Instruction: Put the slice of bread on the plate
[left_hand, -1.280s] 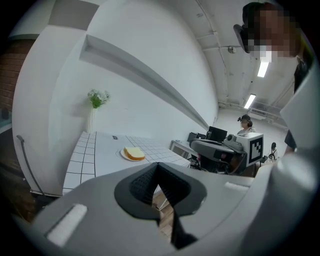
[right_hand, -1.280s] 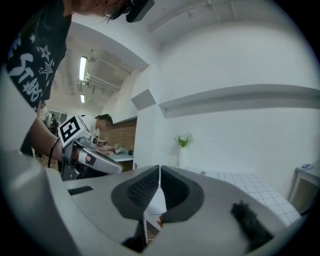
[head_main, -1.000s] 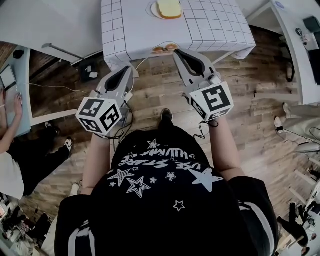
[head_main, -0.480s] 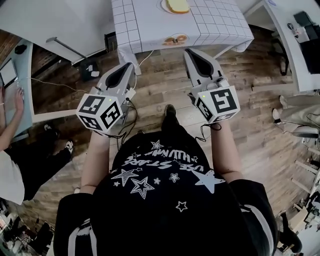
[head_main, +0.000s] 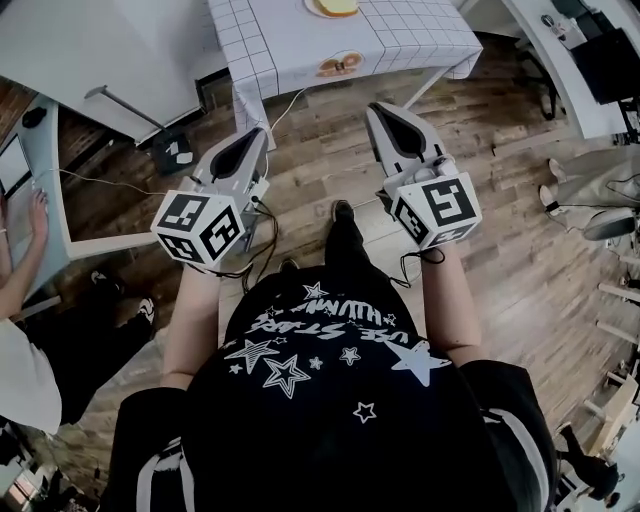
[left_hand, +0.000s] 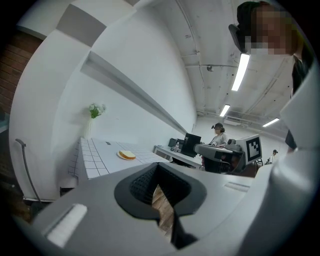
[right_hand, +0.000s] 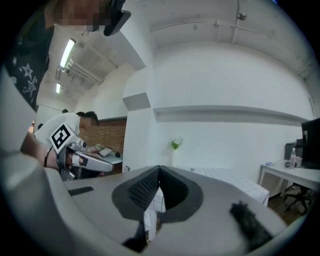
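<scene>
A slice of bread (head_main: 338, 5) lies on a small plate (head_main: 314, 10) on the white grid-cloth table (head_main: 280, 40) at the top of the head view. The left gripper view shows the same bread (left_hand: 128, 155) far off on the table (left_hand: 95, 160). My left gripper (head_main: 252, 138) and right gripper (head_main: 383, 108) hang over the wooden floor, well short of the table. Both are shut with nothing in them. In the left gripper view the jaws (left_hand: 157, 169) meet at their tips, and so do those in the right gripper view (right_hand: 159, 172).
A person sits at a laptop desk (head_main: 25, 170) on the left. More desks (head_main: 560, 60) and a chair (head_main: 605, 220) stand on the right. Cables (head_main: 150, 180) trail over the floor. A small plant (left_hand: 95, 110) stands at the table's far end.
The table with the bread and plate has slid up and away in the head view as the person backed off. Both grippers stayed shut and empty.
</scene>
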